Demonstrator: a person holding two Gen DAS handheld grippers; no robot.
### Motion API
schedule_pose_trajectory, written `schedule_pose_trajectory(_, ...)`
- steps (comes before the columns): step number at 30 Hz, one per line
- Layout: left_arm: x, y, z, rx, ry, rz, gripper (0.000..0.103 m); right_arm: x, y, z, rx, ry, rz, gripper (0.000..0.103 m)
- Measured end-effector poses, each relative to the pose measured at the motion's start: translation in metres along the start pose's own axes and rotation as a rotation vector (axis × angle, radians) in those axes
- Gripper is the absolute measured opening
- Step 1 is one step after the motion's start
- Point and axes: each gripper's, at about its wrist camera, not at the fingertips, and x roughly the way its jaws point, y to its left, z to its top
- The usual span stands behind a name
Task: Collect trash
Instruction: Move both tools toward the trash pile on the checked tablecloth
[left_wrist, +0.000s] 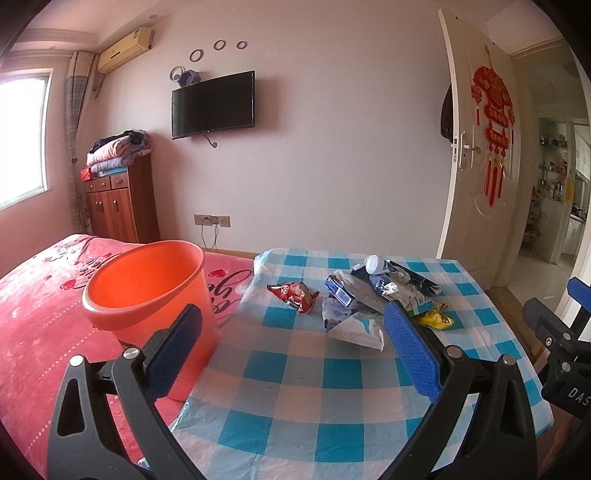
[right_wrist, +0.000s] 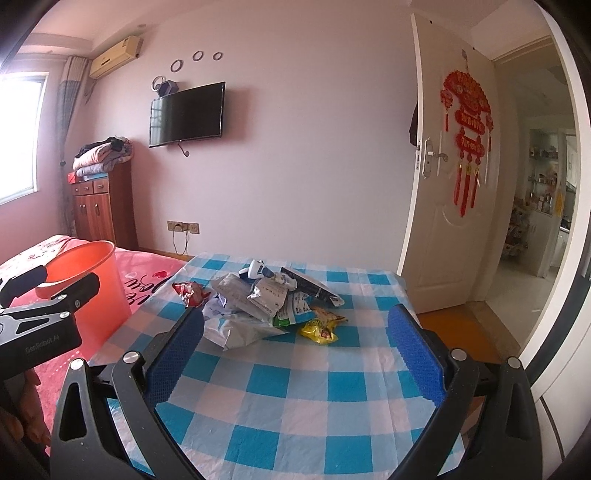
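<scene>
A pile of trash (left_wrist: 373, 295) lies on the blue-and-white checked table (left_wrist: 295, 387): white and blue packets, a white bottle (left_wrist: 375, 264), a red wrapper (left_wrist: 295, 293) to the left and a yellow wrapper (left_wrist: 434, 319) to the right. The pile also shows in the right wrist view (right_wrist: 258, 299), with the red wrapper (right_wrist: 190, 291) and yellow wrapper (right_wrist: 319, 328). An orange bin (left_wrist: 147, 288) stands on the bed left of the table. My left gripper (left_wrist: 291, 347) is open and empty, short of the pile. My right gripper (right_wrist: 295, 347) is open and empty, just before the pile.
A bed with a red cover (left_wrist: 40, 302) lies on the left under the bin (right_wrist: 88, 284). A wooden cabinet (left_wrist: 118, 206) stands by the far wall. An open door (right_wrist: 450, 192) stands behind the table on the right.
</scene>
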Motion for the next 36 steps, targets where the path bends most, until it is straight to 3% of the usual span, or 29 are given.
schedule_pose_trajectory(16,-0.004,0.002,-0.001,-0.002,-0.010,0.002,0.099,-0.010,-0.005,0.004,0.027,-0.019,-0.040,0.099)
schedule_pose_trajectory(36,0.032,-0.004,-0.018,0.019,0.065,-0.006,0.099,0.034,-0.014,-0.021,0.026,0.109,0.020,0.099)
